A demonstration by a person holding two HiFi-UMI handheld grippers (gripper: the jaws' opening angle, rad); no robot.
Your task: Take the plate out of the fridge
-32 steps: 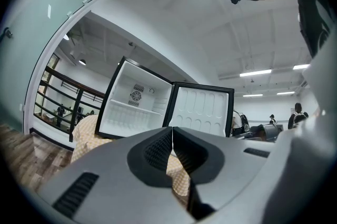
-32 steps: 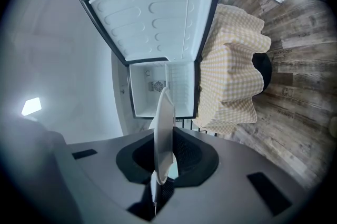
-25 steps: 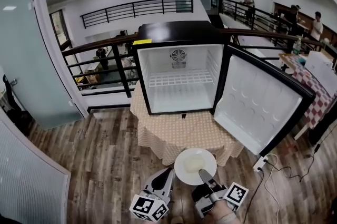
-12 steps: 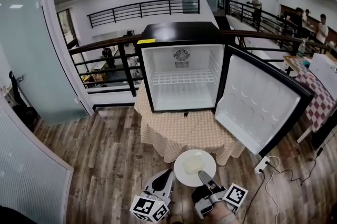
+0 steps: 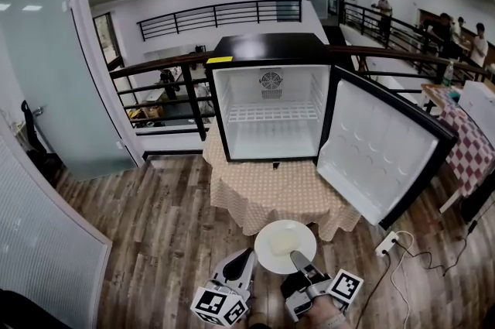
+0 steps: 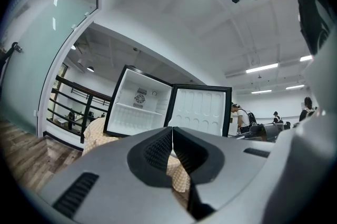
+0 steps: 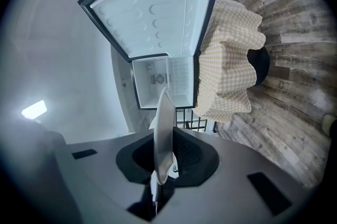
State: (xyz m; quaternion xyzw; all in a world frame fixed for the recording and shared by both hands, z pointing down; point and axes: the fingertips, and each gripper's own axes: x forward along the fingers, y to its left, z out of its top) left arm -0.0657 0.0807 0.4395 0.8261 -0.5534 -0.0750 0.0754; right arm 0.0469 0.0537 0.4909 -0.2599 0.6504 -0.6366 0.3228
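A person's right gripper (image 5: 300,264) is clamping the near rim of a round white plate (image 5: 285,245). The plate is hanging roughly level over the wood-plank floor (image 5: 155,242). It is well clear of the small black fridge (image 5: 267,49) and just in front of the table draped in a checked beige tablecloth (image 5: 271,192).

In the right gripper view the plate (image 7: 164,128) is showing edge-on, a thin pale blade wedged between the two dark pads of the right gripper (image 7: 166,159). Most of the plate is reaching out past the jaw tips toward the fridge. One jaw is pressing on one face of the plate and the other jaw on the opposite face. A faintly yellowish patch is showing at the plate's centre in the head view; what it is cannot be told.

The left gripper (image 5: 247,258) is hovering just beside the plate's left edge, and the head view is not settling whether the two are touching. In the left gripper view its jaws are meeting tip to tip with nothing between them (image 6: 172,145).

The fridge is standing on the table with its fridge door (image 5: 383,157) swung wide to the right, putting the white interior and a wire shelf (image 5: 269,113) on show. A white power strip (image 5: 387,242) is lying on the floor to the right of the plate, with a cable trailing off it. A black railing (image 5: 216,10) is running behind the fridge.
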